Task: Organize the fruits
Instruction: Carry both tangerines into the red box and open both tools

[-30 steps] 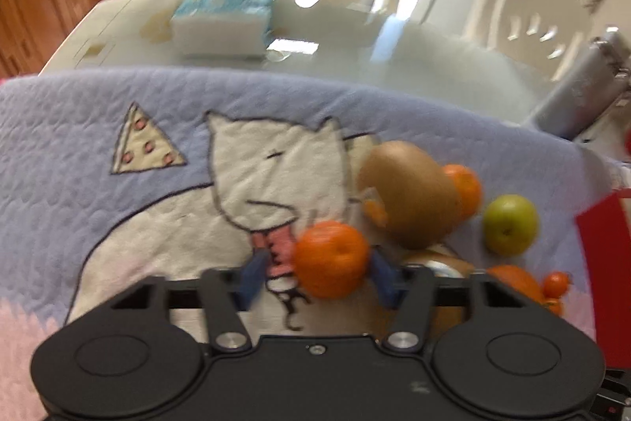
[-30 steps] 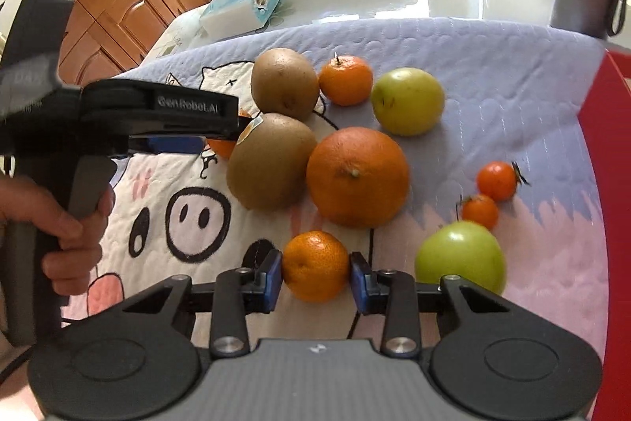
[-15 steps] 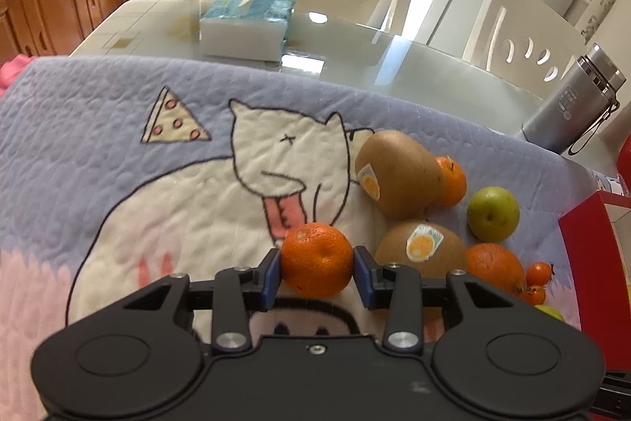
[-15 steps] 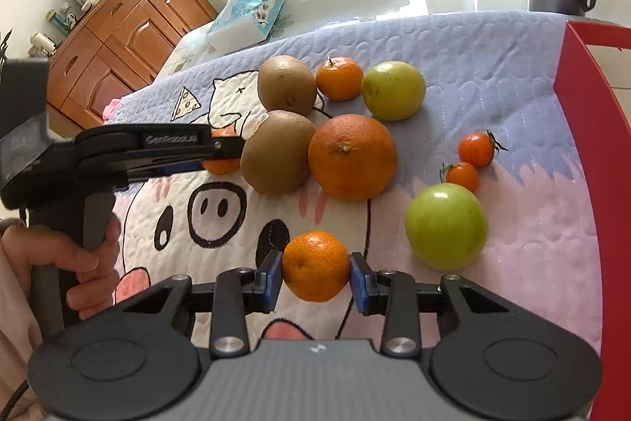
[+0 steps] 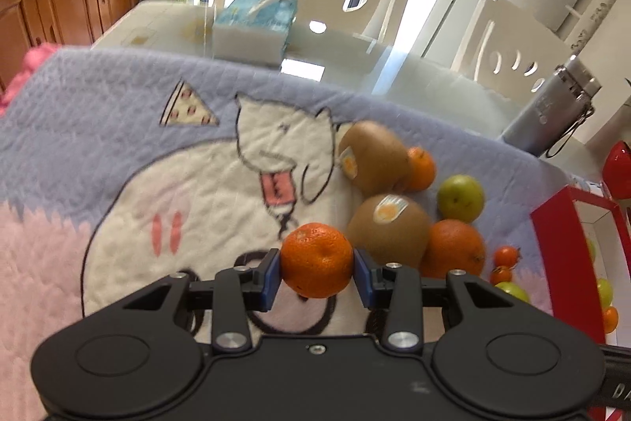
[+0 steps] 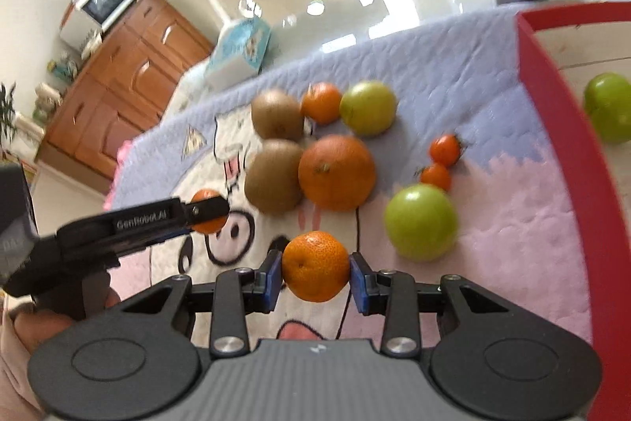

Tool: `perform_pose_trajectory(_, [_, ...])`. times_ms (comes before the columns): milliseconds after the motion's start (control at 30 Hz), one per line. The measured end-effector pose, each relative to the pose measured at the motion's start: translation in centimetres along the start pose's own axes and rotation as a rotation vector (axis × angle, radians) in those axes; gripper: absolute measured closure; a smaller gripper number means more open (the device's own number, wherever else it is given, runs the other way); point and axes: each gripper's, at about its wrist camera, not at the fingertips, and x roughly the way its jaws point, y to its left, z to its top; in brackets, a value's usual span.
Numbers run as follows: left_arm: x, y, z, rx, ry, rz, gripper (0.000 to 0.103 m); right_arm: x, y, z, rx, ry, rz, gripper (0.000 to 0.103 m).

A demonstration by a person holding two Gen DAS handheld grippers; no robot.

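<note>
Your left claw (image 5: 316,272) is clamped on a mandarin (image 5: 316,259), blue pads pressed to both of its sides, and your right claw (image 6: 315,277) grips a second mandarin (image 6: 315,265) the same way. Both fruits are lifted clear of the cartoon blanket (image 6: 453,50) that covers the table (image 5: 355,66).

On the blanket in the right wrist view you have a cluster: two brown kiwis (image 6: 276,113) touching each other at the left, one large orange (image 6: 336,172) against the nearer kiwi, one small mandarin (image 6: 322,102) between the far kiwi and a yellow-green fruit (image 6: 368,107). To the right of the orange lie two small red tomatoes (image 6: 445,148), just beside each other, and one green apple (image 6: 420,221) nearer to you. That makes three mandarins counted, two in your claws and one lying.

At the right edge stands a red tray (image 6: 552,97); a green fruit (image 6: 609,107) lies inside it. In the left wrist view more fruit shows in the tray, too small to count surely.

Far on the table stand one tissue box (image 5: 256,26) and one steel flask (image 5: 552,105).
</note>
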Motion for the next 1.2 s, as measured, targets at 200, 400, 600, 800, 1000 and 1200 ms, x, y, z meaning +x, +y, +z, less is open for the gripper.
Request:
perform_pose_trajectory(200, [-1.8, -2.5, 1.7, 0.005, -0.043, -0.031, 0.057, -3.9, -2.9, 1.2, 0.088, -0.112, -0.009, 0.065])
perform_pose_trajectory(400, [-2.4, -6.6, 2.9, 0.049, -0.041, -0.101, 0.057, -8.0, -8.1, 1.8, 0.228, -0.225, -0.056, 0.065])
perform_pose_trajectory(600, [-1.6, -11.9, 3.7, 0.137, -0.016, -0.169, 0.057, -11.6, -13.3, 1.4, 0.32, -0.304, -0.168, 0.065])
perform_pose_trajectory(800, [-0.3, -18.9, 3.9, 0.278, 0.015, -0.238, 0.057, -13.7, -17.2, 0.1, 0.35, -0.314, -0.303, 0.065])
perform_pose_trajectory(1000, [1.7, -26.6, 3.2, 0.418, 0.065, -0.319, 0.057, -14.5, -20.1, -1.3, 0.385, -0.251, -0.372, 0.065])
perform_pose_trajectory(1200, [4.4, -32.3, 1.7, 0.513, 0.124, -0.364, 0.057, -13.9, -21.8, -2.0, 0.427, -0.179, -0.394, 0.064])
